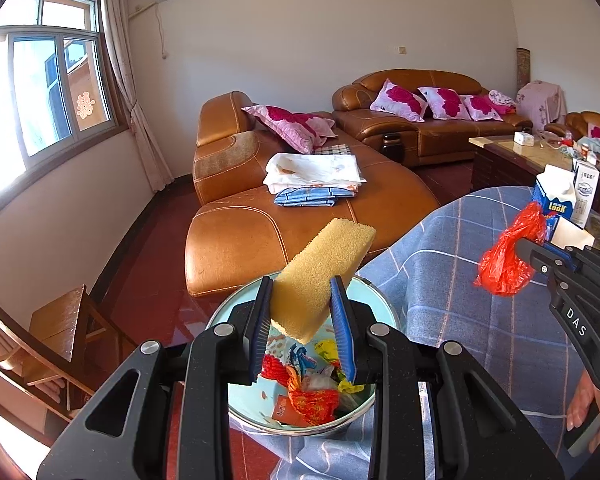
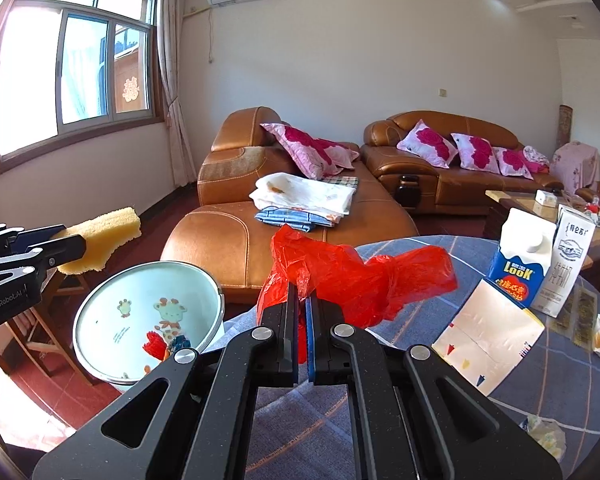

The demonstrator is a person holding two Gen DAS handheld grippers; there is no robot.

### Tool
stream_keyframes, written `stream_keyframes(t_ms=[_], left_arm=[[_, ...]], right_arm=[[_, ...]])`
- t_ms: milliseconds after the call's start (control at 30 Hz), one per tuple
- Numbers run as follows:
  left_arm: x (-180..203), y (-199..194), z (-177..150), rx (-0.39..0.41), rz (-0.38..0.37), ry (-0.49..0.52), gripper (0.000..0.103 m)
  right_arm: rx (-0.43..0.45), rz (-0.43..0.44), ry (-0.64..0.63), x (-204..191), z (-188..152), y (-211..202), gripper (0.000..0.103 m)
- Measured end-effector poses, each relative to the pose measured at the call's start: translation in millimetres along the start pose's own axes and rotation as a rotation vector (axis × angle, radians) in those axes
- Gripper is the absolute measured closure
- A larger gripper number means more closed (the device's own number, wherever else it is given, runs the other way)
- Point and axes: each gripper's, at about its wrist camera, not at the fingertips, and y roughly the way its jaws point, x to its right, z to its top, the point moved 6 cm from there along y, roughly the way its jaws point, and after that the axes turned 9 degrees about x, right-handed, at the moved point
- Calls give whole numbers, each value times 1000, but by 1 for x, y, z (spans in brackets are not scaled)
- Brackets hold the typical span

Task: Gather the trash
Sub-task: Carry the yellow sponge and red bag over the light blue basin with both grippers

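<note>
Two pieces are being pinched: a yellow foam sponge (image 1: 320,276) by the left tongs (image 1: 304,328) over the pale blue pail (image 1: 384,308), a crumpled red plastic bag (image 2: 352,280) by the right tongs (image 2: 302,336)

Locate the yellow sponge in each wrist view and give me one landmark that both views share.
Left wrist view: yellow sponge at lower centre, clamped in the left gripper above the trash bin.
Right wrist view: the sponge at the left edge, above and left of the bin.
Shared landmark: the blue LOOK carton on the table.
</note>
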Motion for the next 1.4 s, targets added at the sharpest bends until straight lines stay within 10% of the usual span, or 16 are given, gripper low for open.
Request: stream_keyframes(t_ms=[1400], left_arm=[[-61, 20, -3, -39, 192, -22, 74]], right_arm=[[10, 225, -114, -80, 13, 48, 99]])
